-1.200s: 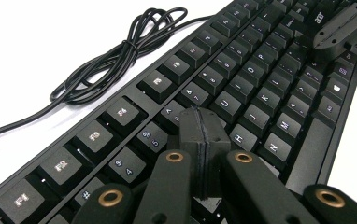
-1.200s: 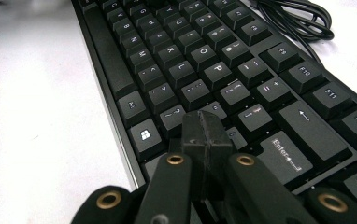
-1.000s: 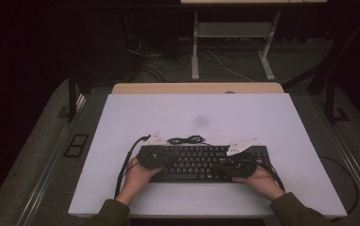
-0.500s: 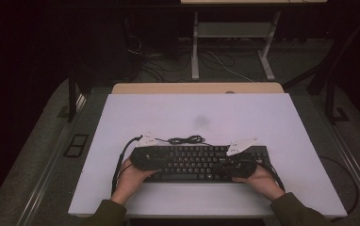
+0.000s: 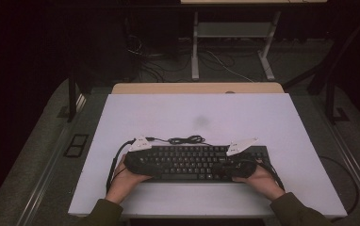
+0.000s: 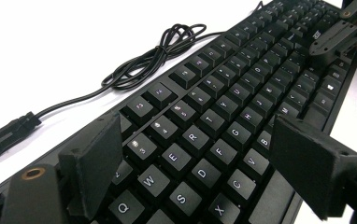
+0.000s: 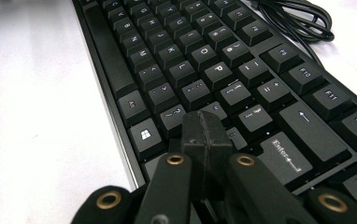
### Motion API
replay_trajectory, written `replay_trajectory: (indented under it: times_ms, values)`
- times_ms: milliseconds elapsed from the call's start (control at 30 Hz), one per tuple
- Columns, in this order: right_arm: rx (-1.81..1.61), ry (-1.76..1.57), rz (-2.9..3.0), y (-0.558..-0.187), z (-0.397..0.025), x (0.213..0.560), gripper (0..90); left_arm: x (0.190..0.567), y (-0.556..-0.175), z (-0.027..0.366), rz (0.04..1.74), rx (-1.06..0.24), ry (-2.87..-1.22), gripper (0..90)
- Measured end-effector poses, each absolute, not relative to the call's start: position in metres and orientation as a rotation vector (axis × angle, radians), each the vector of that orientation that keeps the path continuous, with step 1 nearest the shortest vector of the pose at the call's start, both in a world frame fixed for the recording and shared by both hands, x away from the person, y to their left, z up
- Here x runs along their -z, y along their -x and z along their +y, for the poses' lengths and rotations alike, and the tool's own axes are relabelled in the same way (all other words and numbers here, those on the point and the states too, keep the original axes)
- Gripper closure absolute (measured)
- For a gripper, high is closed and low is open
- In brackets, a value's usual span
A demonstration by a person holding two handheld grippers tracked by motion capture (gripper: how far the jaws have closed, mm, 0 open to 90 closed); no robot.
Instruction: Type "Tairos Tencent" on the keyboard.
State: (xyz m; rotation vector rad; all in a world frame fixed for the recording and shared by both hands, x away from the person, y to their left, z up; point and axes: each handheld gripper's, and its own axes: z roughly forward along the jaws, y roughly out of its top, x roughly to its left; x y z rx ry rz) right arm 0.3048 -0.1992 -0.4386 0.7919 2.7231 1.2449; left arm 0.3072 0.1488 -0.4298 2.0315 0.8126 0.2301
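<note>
High view: a black keyboard (image 5: 194, 162) lies flat near the 6 o'clock edge of the white table (image 5: 291, 122). Its cord (image 5: 186, 140) curls in a loop just beside its 12 o'clock side.

Left gripper (image 5: 138, 157) is over the 9 o'clock end of the keyboard. In the left gripper view (image 6: 204, 163) its jaws stand wide apart, with the letter keys (image 6: 193, 137) between them. They grip nothing. I cannot tell if they touch the keys or hang just over them.

Right gripper (image 5: 237, 162) is over the 3 o'clock end. In the right gripper view (image 7: 204, 140) its jaws are pressed tight together with nothing between them. The closed tip sits low, near the keys at 9 o'clock of the Enter key (image 7: 284, 156). I cannot tell if it is pressing one.

I think the step now is poking keys, with the closed right tip used like one finger. The open left jaws look ready to hold the keyboard still, or they may just be waiting. The next move needs a small, straight push down on one key, so the tip does not hit two keys at once.
</note>
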Motion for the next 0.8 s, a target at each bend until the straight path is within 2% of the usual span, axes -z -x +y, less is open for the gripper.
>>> replay_trajectory:
  times_ms: [167, 300, 433, 500, 533, 800]
  values:
    - [-1.288, -0.795, 2.698, -0.306, -0.203, 0.435, 89.2, 0.429, -0.306, 0.152, 0.809, -0.219, -2.019, 16.5]
    - [-1.355, -0.810, 2.678, -0.307, -0.204, 0.431, 84.5, 0.429, -0.304, 0.152, 0.799, -0.215, -2.019, 16.5]
    - [-1.393, -0.811, 2.669, -0.308, -0.202, 0.427, 74.2, 0.431, -0.302, 0.152, 0.795, -0.212, -2.011, 16.6]
    - [-1.420, -0.817, 2.663, -0.309, -0.201, 0.425, 64.4, 0.431, -0.301, 0.151, 0.795, -0.213, -2.014, 16.6]
    - [-1.420, -0.817, 2.663, -0.309, -0.201, 0.425, 64.4, 0.431, -0.301, 0.151, 0.791, -0.211, -2.013, 16.6]
    - [-1.453, -0.831, 2.648, -0.312, -0.197, 0.424, 42.2, 0.431, -0.298, 0.151, 0.792, -0.209, -2.000, 16.6]
